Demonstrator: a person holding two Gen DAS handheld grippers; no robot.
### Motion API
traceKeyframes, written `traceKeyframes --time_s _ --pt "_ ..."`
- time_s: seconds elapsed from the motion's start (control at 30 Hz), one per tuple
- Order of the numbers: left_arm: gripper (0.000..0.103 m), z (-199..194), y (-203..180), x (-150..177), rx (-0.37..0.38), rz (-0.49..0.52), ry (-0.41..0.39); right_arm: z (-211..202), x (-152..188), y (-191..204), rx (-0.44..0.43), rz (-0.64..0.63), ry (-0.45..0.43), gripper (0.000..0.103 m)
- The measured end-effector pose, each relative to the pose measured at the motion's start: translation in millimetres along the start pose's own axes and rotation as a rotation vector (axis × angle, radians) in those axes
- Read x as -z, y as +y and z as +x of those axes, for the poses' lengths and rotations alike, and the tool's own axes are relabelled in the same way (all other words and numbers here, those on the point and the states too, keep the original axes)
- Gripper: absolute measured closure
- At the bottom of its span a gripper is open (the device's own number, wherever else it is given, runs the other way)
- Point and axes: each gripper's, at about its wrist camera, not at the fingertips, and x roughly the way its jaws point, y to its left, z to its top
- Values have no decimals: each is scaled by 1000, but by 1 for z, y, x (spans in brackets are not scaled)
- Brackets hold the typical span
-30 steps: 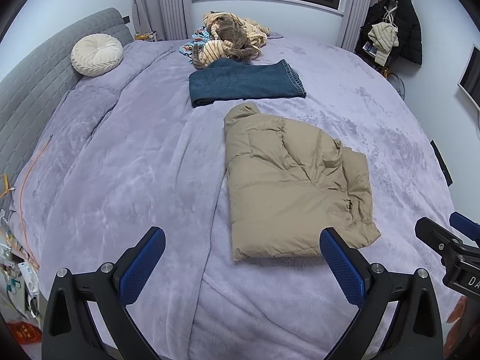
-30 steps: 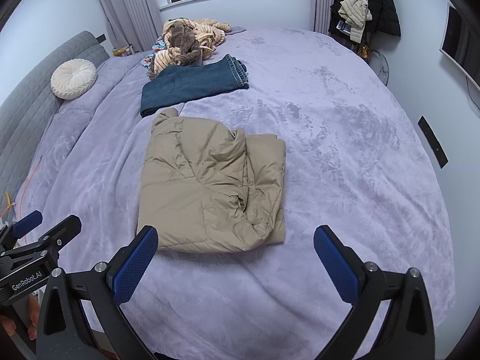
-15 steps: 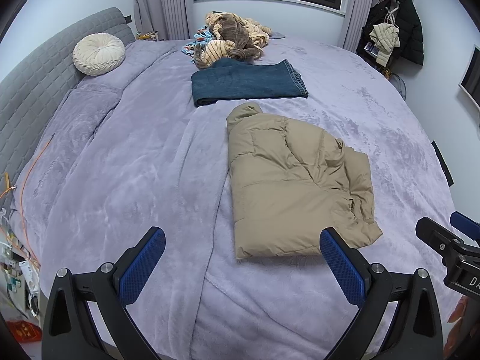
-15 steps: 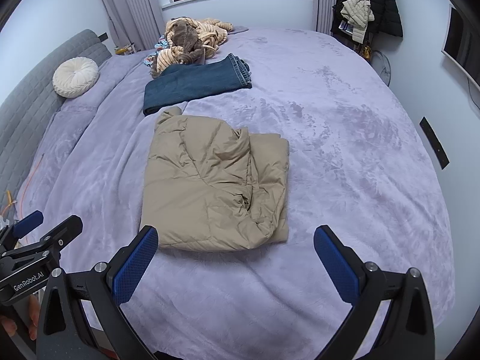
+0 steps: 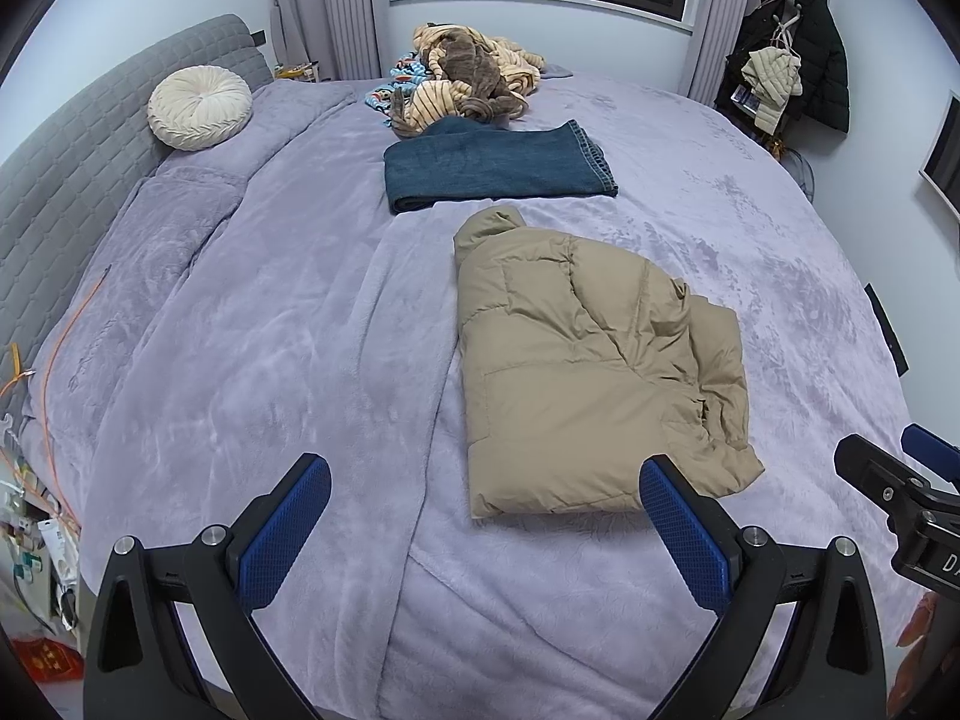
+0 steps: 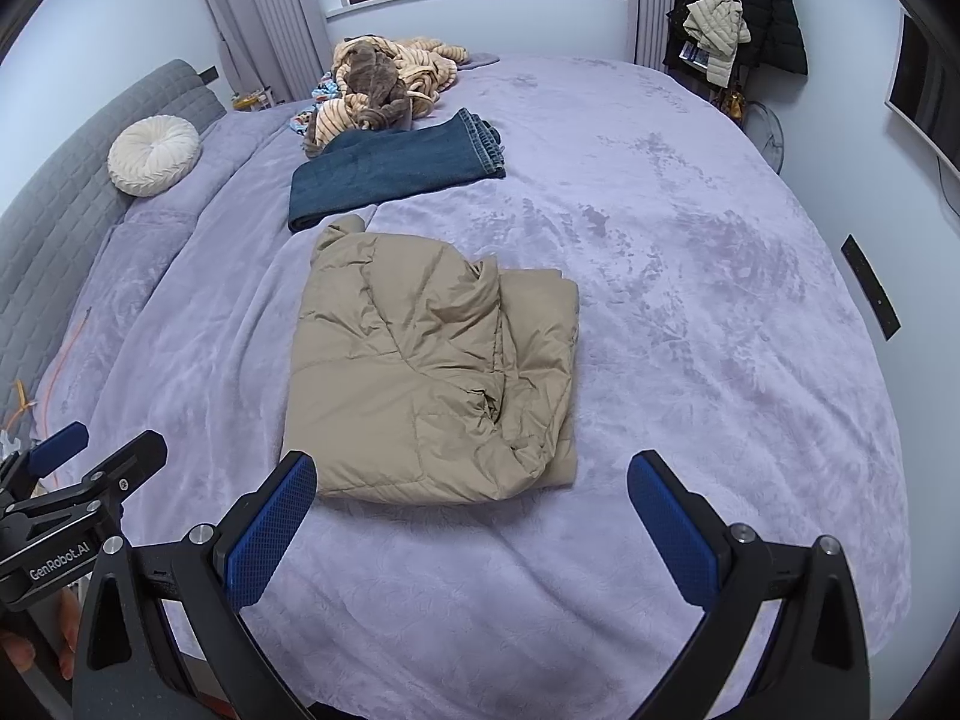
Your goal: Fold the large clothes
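Folded tan jacket [image 6: 429,384] mid-bed — bare blanket [image 6: 690,324] rightward; jeans [image 6: 396,171] beyond.

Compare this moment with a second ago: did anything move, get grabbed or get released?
Only slight camera drift: in both views the scene slid marginally down-frame. Nothing grabbed or released. The left tool and right tool stay open and empty; the tan puffer jacket and jeans lie folded as before.

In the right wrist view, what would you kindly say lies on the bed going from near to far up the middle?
tan puffer jacket → folded blue jeans → pile of striped and brown clothes
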Motion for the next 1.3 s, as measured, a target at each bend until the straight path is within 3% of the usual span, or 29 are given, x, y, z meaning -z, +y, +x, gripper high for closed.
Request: traceKeyframes --time_s 1.3 --pt "0 -1 1 0 -8 -3 0 0 -1 -3 -3 1 2 0"
